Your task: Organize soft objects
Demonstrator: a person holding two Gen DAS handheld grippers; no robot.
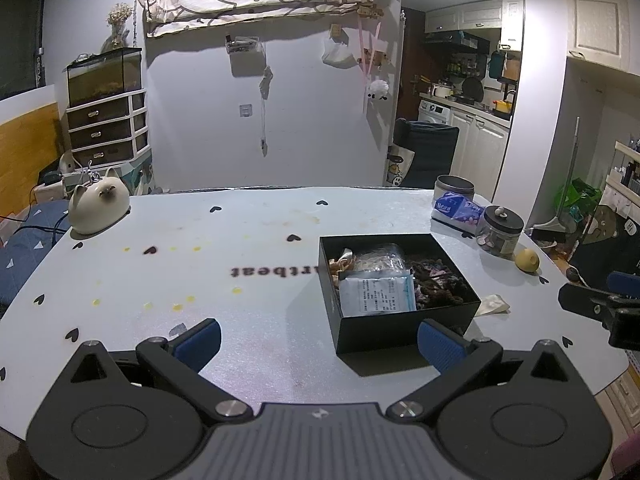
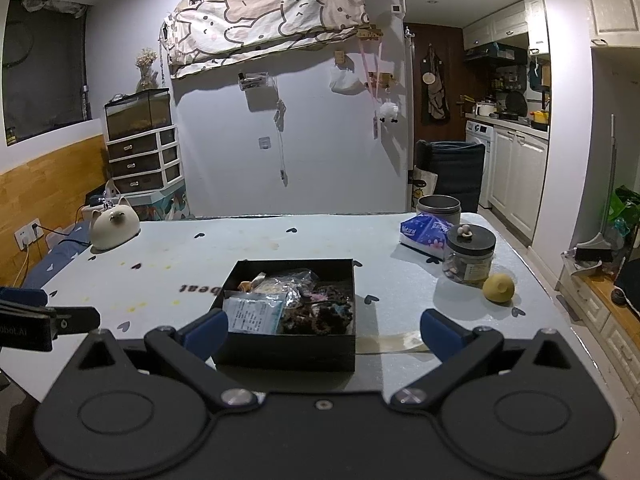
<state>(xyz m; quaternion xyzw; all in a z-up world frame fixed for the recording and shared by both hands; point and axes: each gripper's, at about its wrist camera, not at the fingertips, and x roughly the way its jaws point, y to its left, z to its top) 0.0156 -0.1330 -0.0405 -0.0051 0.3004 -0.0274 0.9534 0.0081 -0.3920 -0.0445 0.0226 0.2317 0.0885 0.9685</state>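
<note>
Here, both grippers, left gripper (image 1: 319, 343) and right gripper (image 2: 324, 332), wide apart near black box (image 2: 288, 346).

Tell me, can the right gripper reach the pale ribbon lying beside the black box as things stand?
Probably yes. The pale satin ribbon lies flat on the table, right of the open black cardboard box, just ahead of the right gripper. Its jaws stand open and empty, and nothing lies between.

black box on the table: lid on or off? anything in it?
Lid off, not empty. The black box is open-topped, holding a white packet, a clear bag and dark fuzzy items.
</note>
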